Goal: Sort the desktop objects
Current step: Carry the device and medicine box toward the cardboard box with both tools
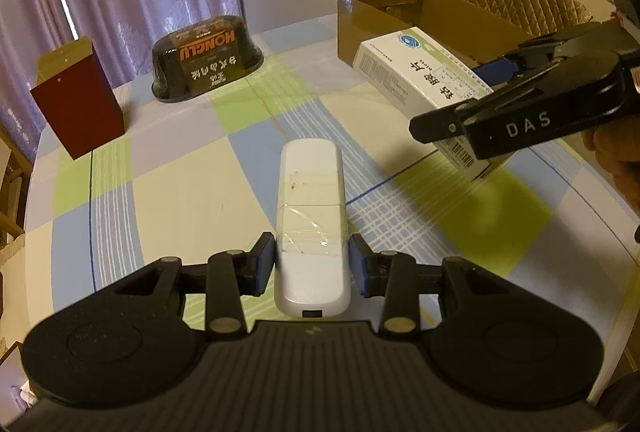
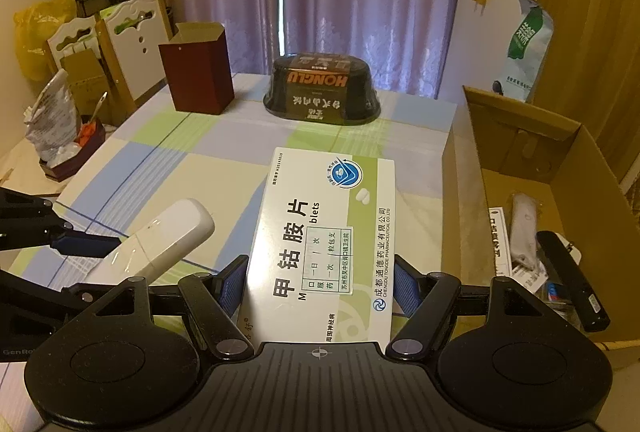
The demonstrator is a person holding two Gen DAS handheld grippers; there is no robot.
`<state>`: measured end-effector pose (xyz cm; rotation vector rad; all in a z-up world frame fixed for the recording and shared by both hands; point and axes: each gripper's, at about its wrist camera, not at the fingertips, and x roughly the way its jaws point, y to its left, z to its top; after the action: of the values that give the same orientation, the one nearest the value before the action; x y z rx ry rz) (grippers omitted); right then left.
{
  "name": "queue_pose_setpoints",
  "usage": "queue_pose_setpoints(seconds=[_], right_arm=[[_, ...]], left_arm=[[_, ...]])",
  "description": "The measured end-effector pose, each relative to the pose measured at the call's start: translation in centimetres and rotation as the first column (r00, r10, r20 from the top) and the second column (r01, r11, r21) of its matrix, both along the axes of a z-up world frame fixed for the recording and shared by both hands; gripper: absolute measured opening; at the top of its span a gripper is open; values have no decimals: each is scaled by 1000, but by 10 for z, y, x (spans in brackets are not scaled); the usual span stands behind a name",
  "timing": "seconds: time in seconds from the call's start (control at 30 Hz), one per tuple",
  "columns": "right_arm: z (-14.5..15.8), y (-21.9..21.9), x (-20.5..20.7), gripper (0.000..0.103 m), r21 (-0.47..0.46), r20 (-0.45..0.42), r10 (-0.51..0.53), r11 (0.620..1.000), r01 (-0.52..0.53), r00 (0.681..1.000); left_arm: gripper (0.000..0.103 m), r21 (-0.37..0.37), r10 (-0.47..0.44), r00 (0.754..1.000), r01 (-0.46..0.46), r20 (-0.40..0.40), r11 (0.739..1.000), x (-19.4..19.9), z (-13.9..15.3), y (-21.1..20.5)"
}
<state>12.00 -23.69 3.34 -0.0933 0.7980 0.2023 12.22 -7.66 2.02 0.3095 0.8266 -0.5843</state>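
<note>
A white remote (image 1: pixel 310 200) with tape across its back lies lengthwise between my left gripper's blue pads (image 1: pixel 266 264), and my left gripper (image 1: pixel 313 266) is shut on it above the checked tablecloth (image 1: pixel 180 192). My right gripper (image 2: pixel 319 288) is shut on a white and green medicine box (image 2: pixel 324 232) and holds it over the table, just left of the open cardboard box (image 2: pixel 520 152). The left wrist view shows the right gripper (image 1: pixel 460 98) and medicine box (image 1: pixel 416 72) in front of the cardboard box (image 1: pixel 384 20). The right wrist view shows the left gripper (image 2: pixel 92 268) with the remote (image 2: pixel 160 236).
A dark red box (image 2: pixel 196 76) and a black instant-noodle bowl (image 2: pixel 320 88) stand at the table's far side. The cardboard box holds a black remote (image 2: pixel 572 280), a white item and papers. A green and white bag (image 2: pixel 524 48) leans behind it. Clutter sits off the table's left edge.
</note>
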Motion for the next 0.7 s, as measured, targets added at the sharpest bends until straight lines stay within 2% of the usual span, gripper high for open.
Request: queue_pose_setpoints(seconds=[0.7], right_arm=[[30, -41, -8, 72, 3, 61, -73, 997, 73, 995]], left_arm=[[34, -22, -98, 994, 99, 51, 995, 10, 22, -41]])
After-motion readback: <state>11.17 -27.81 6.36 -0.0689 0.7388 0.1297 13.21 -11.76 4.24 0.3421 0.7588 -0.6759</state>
